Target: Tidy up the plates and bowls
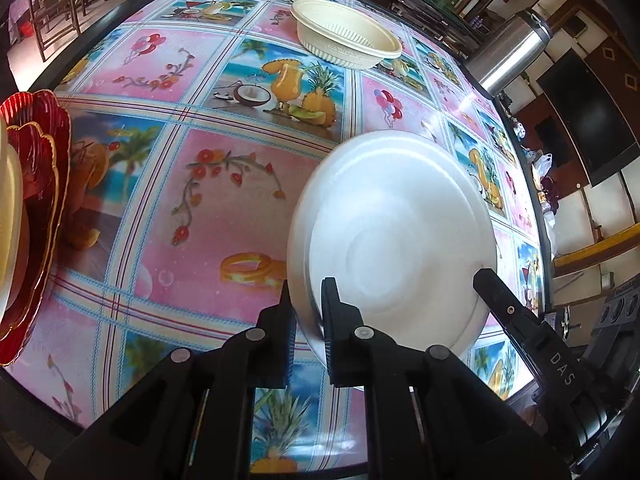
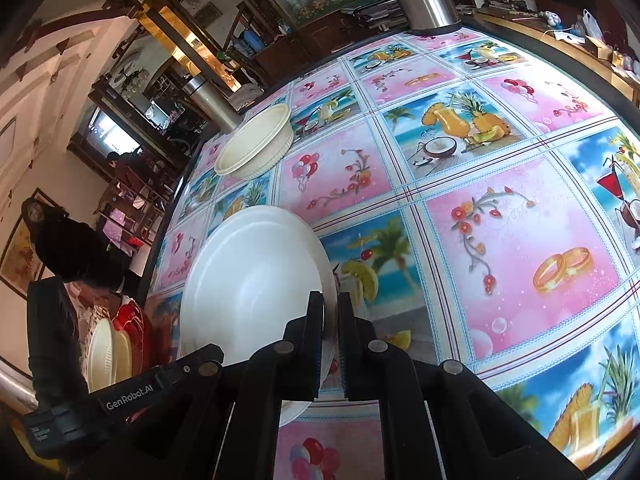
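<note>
- White foam plate [image 1: 394, 232], round and shallow, is held tilted above the tablecloth [image 1: 224, 208], gripped from both sides at once.
- The left gripper [image 1: 306, 320] has its fingers clamped on the plate's near rim, at about 7 o'clock of the plate in the left wrist view.
- The right gripper [image 2: 330, 320] is clamped on the rim too, at about 5 o'clock of the plate [image 2: 256, 280] in the right wrist view; in the left wrist view one of its fingers shows at the plate's 4 o'clock edge.
- A cream bowl [image 1: 346, 36] sits on the table at 12 o'clock in the left view, well apart from the plate.
- A stack of red dishes [image 1: 36, 216] with a cream plate [image 1: 10, 216] on top lies at 9 o'clock at the table's edge.
- The step in hand looks like carrying the white plate towards a stack, with the cream bowl not yet collected.
- The next move likely calls for one gripper to let go so the other can level the plate and lower it flat onto the stack; a thin foam rim may bend or slip under a one-sided hold.
</note>
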### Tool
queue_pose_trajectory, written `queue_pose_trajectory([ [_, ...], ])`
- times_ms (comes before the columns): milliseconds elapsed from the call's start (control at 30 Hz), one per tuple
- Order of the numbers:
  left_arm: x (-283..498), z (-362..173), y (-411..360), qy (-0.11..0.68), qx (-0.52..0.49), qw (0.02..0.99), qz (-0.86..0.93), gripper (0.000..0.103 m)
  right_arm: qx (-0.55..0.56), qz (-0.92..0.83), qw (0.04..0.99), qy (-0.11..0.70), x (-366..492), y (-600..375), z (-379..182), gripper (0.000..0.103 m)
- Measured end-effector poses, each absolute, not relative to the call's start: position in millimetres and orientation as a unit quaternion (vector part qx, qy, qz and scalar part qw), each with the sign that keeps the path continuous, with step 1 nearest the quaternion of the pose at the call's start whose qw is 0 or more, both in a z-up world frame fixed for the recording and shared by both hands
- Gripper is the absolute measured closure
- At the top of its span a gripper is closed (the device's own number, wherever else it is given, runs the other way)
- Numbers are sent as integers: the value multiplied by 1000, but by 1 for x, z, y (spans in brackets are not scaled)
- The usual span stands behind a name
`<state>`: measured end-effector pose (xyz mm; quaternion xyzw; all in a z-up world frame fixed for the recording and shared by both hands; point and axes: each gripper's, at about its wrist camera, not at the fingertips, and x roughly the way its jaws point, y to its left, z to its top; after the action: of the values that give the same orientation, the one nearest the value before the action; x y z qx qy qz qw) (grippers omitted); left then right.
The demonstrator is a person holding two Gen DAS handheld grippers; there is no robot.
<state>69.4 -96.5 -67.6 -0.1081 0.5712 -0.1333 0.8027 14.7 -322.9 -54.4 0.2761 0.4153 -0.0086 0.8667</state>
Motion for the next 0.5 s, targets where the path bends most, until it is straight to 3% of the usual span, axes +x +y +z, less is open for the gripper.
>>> queue_pose_trajectory([
  [500,29,-2,-21,493,-141,849,-128,93,223,50,900,372,-5,-254,13,96],
])
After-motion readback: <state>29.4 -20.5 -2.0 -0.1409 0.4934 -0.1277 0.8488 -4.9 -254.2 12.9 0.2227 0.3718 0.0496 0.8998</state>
